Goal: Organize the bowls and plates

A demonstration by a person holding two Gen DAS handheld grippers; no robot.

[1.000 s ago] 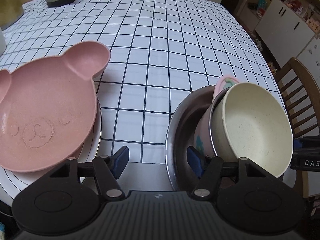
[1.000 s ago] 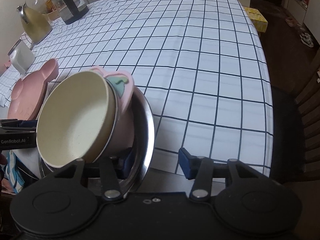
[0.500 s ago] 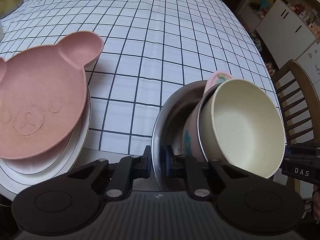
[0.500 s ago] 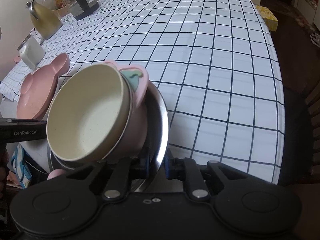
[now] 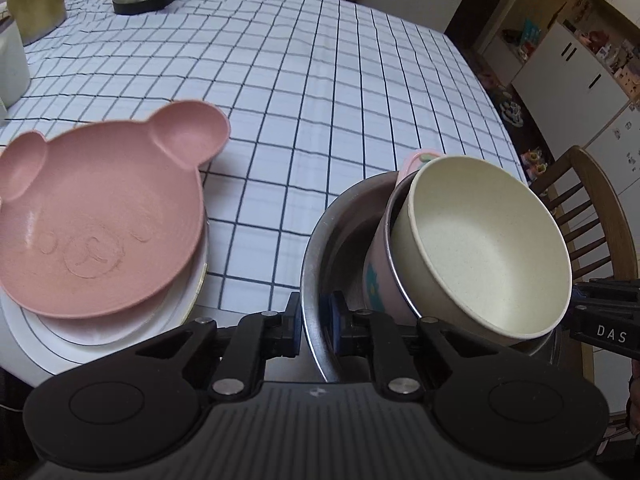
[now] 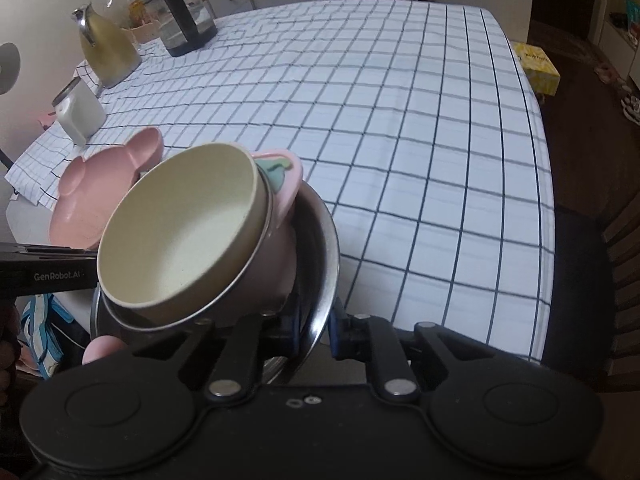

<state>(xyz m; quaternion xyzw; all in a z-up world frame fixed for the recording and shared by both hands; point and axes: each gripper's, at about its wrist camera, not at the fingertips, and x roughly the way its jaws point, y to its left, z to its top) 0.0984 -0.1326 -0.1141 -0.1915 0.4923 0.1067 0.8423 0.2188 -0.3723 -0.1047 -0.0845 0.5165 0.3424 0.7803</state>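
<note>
A steel bowl [image 5: 320, 248] [image 6: 320, 240] holds a pink cup-like bowl [image 5: 378, 276] [image 6: 280, 256] with a cream bowl [image 5: 488, 248] [image 6: 180, 232] nested in it, both tipped on their side. My left gripper [image 5: 314, 322] is shut on the steel bowl's left rim. My right gripper [image 6: 316, 330] is shut on its right rim. The stack hangs over the table's near edge. A pink bear-shaped plate [image 5: 100, 216] [image 6: 92, 192] lies on a white plate [image 5: 120, 320] to the left.
The checked tablecloth [image 5: 320, 100] [image 6: 400, 140] stretches ahead. A kettle [image 6: 106, 48], a dark jar [image 6: 186, 26] and a white container [image 6: 78, 114] stand at the far left. Wooden chairs [image 5: 596, 216] flank the table. A fingertip [image 6: 102, 350] shows below the steel bowl.
Both grippers closed from open onto opposite rims of the steel bowl. Since then the bowl stack has risen a little off the table edge, held between them.
</note>
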